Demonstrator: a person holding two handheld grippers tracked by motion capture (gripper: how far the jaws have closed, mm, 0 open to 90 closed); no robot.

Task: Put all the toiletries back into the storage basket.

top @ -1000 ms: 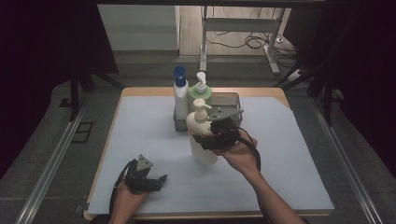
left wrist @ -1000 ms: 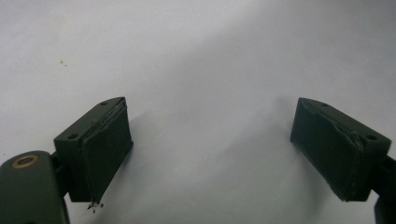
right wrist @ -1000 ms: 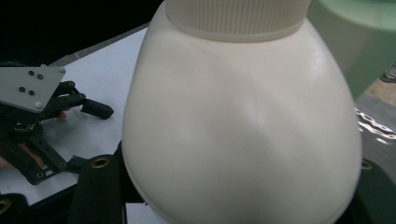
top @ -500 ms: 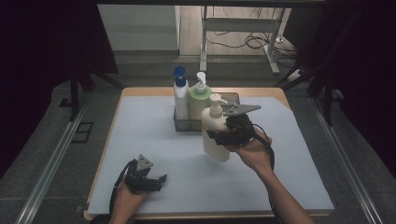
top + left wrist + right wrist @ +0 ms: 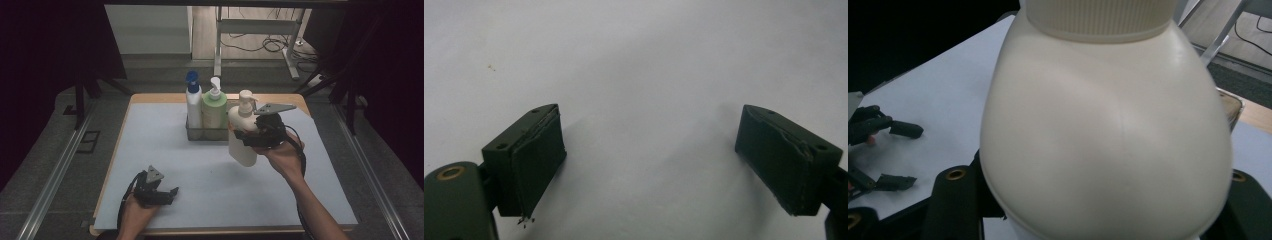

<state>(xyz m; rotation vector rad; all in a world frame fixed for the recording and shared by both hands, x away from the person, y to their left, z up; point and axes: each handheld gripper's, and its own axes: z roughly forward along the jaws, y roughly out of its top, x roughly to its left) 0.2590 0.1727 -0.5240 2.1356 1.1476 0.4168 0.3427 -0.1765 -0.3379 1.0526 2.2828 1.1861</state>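
One cream pump bottle (image 5: 243, 136) — upright, nozzle rightward — clamped by right gripper (image 5: 248, 136); left gripper (image 5: 169, 195) gapes empty.

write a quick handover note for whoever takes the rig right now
Right hand-held gripper: shut on the cream bottle, held in the air just right of the rack.
Left hand-held gripper: open, holding nothing, low over the mat near the front edge.
Done: blue-capped bottle and green bottle stand in the rack.
Left: probably set the cream bottle into the rack beside the green one, then release.
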